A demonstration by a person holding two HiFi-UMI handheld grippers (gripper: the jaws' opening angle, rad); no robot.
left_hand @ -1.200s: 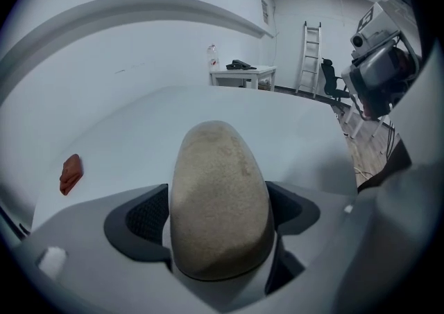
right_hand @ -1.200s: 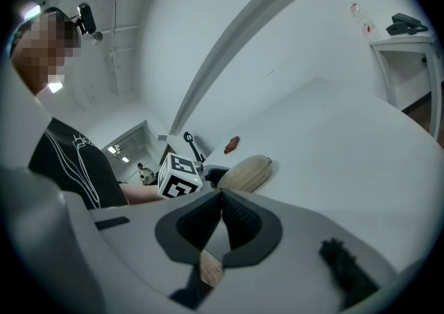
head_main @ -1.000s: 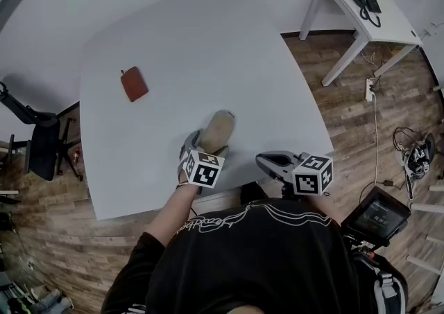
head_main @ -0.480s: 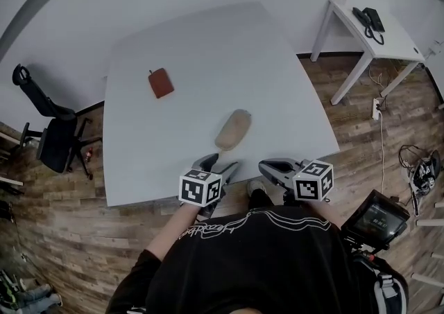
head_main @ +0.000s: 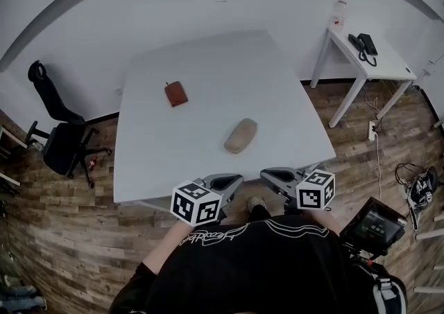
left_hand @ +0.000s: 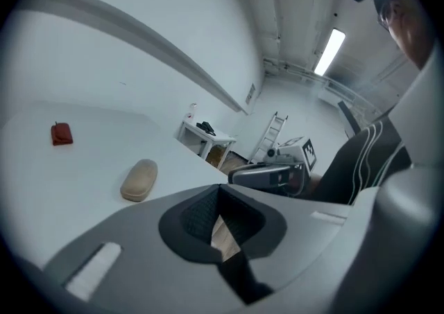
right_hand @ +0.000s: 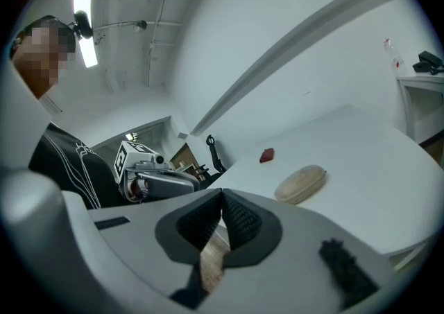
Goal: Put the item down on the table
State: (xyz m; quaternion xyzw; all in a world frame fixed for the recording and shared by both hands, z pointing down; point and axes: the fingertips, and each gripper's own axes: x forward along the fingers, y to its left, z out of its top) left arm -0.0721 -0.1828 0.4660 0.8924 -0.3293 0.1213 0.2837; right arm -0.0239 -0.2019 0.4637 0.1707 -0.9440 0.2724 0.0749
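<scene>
A tan oval case (head_main: 241,136) lies flat on the white table (head_main: 208,84), toward its near right part; it also shows as the tan case (left_hand: 139,179) in the left gripper view and the tan case (right_hand: 300,184) in the right gripper view. My left gripper (head_main: 232,182) is pulled back off the table's near edge, close to my body, shut with nothing in it. My right gripper (head_main: 267,175) hangs beside it, also shut and empty. Neither touches the case.
A small red-brown wallet (head_main: 176,93) lies on the table's far left part. A black office chair (head_main: 59,139) stands left of the table. A small white side table (head_main: 361,53) with a phone stands at the right. Wooden floor (head_main: 69,236) surrounds the table.
My left gripper has let go of the tan case, drawn back off the table toward my body and shut. The case stays lying on the table. The head view has pulled back.
</scene>
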